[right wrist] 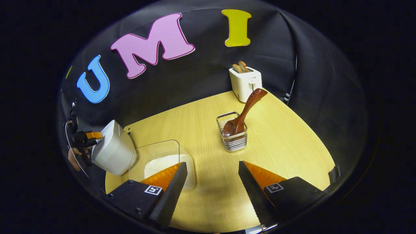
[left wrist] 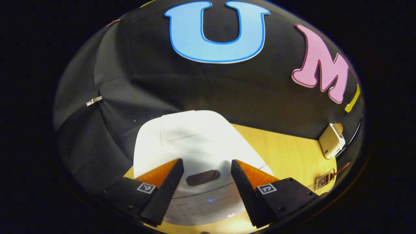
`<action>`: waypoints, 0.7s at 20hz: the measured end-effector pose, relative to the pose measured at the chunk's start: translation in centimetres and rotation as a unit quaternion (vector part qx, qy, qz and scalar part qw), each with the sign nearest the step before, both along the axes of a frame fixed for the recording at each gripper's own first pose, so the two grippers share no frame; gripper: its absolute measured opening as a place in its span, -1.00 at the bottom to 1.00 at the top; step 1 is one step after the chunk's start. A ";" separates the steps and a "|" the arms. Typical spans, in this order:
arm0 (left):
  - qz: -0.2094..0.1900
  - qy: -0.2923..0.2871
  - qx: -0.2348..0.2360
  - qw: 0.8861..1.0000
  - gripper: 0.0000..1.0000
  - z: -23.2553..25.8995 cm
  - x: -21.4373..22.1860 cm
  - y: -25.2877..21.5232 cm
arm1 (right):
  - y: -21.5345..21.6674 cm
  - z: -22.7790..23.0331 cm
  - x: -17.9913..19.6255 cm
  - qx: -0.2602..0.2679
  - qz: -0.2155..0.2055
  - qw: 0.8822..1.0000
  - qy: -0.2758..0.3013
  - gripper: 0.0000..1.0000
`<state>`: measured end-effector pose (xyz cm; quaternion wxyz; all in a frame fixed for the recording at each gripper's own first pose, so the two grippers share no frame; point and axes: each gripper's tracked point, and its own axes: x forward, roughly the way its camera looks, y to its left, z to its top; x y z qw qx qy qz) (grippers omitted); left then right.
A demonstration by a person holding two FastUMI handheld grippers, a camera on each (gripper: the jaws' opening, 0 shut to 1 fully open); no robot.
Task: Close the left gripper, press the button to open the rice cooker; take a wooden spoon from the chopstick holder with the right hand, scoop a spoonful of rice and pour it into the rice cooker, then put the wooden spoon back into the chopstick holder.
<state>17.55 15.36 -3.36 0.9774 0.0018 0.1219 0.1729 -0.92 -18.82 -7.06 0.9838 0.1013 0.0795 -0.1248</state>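
Observation:
In the left gripper view my left gripper [left wrist: 207,170] hangs open just above the white rice cooker [left wrist: 195,143], its lid shut; the dark oval button [left wrist: 203,177] lies between the fingers. In the right gripper view my right gripper [right wrist: 213,172] stands open over the table, with nothing between its fingers. Ahead of it a wooden spoon [right wrist: 243,112] leans in the wire chopstick holder [right wrist: 232,133]. A clear container of rice [right wrist: 162,162] sits at the near left, partly behind the left finger. The rice cooker [right wrist: 112,151] stands at the far left with the left gripper [right wrist: 86,136] over it.
A white toaster [right wrist: 245,83] with bread slices stands at the back of the wooden table [right wrist: 286,139], behind the holder. In the left gripper view the toaster [left wrist: 331,141] and chopstick holder [left wrist: 325,178] sit at the far right. A hand [right wrist: 74,159] holds the left gripper.

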 end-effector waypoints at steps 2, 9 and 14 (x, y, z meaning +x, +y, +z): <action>-0.006 -0.008 0.009 1.000 1.00 0.0 -0.2 0.3 | 0.1 -0.3 -0.1 0.000 0.002 1.000 0.002 0.97; -0.009 -0.038 0.032 0.999 0.96 0.4 0.0 0.2 | 2.1 -0.8 0.4 -0.019 0.019 1.000 0.006 0.97; 0.006 -0.096 0.041 0.995 0.94 3.3 -1.5 0.6 | 3.6 0.6 0.7 -0.041 0.024 0.999 -0.010 0.97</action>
